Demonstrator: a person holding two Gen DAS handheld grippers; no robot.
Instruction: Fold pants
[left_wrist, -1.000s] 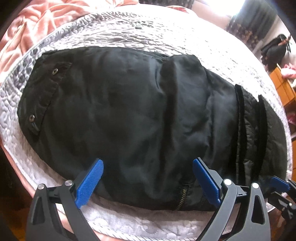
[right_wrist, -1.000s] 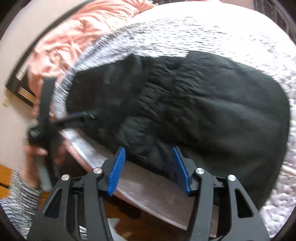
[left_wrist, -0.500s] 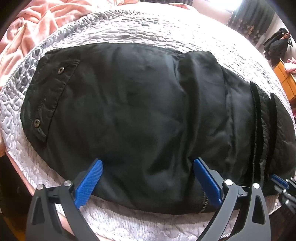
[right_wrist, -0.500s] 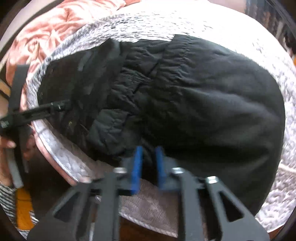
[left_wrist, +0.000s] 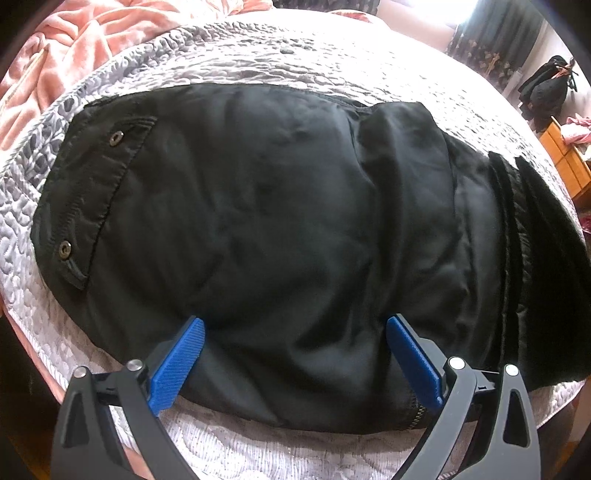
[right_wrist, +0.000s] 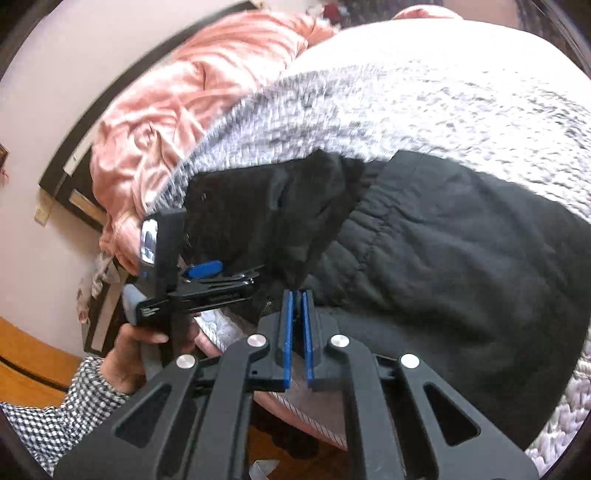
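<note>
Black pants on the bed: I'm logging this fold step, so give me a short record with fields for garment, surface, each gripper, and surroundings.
garment: black pants spread flat, snap-button pocket flap at left
surface: grey quilted bedspread
left gripper: open, blue pads straddling the near edge of the pants
right gripper: shut on a pinch of the pants' near edge
surroundings: pink blanket bunched beyond the bedspread
</note>
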